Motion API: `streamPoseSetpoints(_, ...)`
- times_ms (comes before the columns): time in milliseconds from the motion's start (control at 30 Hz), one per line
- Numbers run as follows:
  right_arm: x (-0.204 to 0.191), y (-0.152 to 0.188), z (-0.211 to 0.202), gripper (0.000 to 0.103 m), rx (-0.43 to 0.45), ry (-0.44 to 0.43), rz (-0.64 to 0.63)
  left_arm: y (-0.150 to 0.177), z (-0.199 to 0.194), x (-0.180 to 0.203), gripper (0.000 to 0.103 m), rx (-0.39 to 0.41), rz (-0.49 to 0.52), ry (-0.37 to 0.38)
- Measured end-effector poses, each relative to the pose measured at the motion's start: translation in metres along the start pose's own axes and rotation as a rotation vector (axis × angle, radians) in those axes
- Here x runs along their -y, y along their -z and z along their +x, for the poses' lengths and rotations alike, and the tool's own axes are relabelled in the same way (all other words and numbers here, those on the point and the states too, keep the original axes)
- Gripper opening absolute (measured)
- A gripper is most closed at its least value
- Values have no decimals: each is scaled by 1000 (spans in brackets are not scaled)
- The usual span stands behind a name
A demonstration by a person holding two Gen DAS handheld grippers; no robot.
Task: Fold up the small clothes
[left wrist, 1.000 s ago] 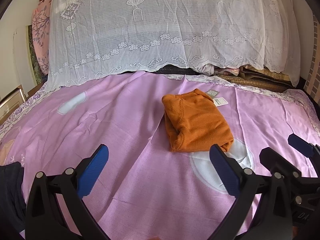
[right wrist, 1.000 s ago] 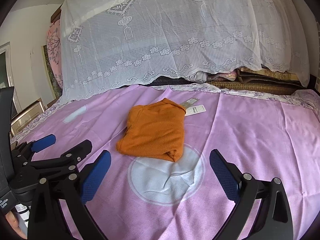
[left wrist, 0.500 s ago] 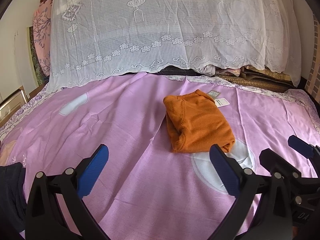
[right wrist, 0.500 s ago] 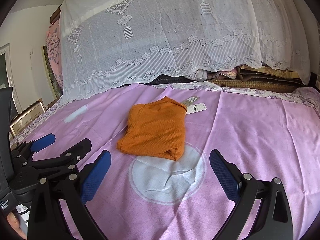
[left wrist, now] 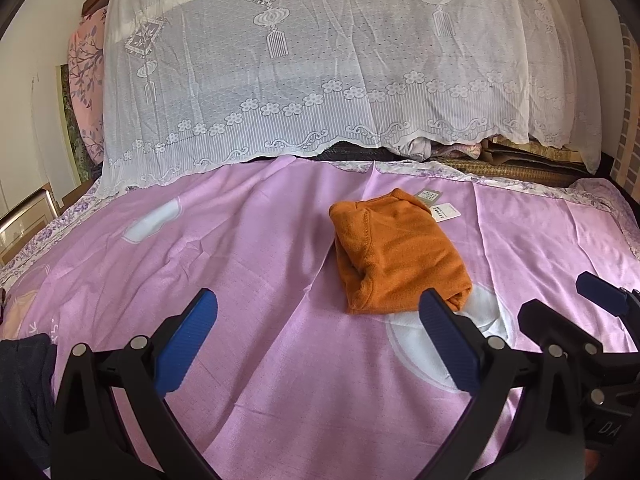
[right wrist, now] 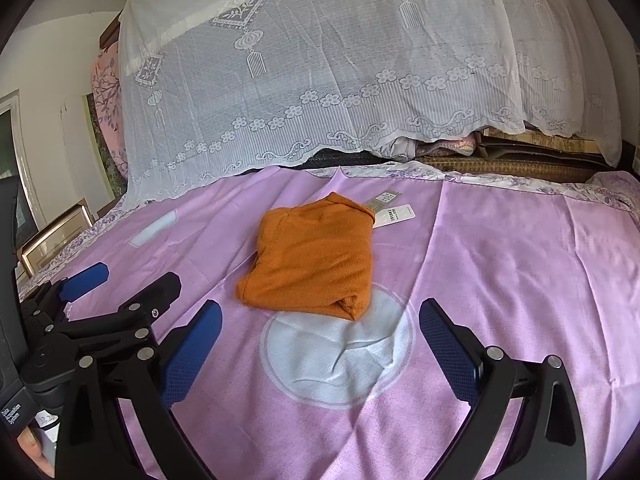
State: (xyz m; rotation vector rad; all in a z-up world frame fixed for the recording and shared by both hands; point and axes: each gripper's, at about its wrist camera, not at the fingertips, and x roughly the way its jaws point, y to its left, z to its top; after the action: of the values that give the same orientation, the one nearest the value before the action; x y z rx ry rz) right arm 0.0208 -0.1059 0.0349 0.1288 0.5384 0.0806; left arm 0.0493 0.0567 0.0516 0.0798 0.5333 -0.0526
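Here: one folded orange garment [left wrist: 396,256], two paper tags [left wrist: 438,206], two hand-held grippers agape.

Folded orange garment [left wrist: 396,252] on pink sheet [left wrist: 240,272]

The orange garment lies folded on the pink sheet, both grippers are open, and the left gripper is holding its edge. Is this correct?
Not entirely. The left gripper holds nothing: in the left wrist view it is open, short of the orange garment. The garment does lie folded on the pink sheet, and the right gripper is open.

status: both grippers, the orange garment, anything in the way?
Left gripper open, empty; right gripper open, empty. Folded orange knit garment on pink bedsheet, untouched. Path clear.
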Motion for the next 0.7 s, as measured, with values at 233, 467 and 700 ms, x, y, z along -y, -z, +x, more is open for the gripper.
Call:
streamPoseSetpoints(233, 0, 0, 0, 99, -6, -4, 8, 0, 0, 0, 98, 0, 1, -3)
streamPoseSetpoints(467, 0, -1, 0, 99, -6, -3, 7, 0, 0, 0, 98, 2, 3, -5)
streamPoseSetpoints(700, 0, 0, 0, 99, -7, -1, 9, 0, 0, -1, 98, -1, 6, -7)
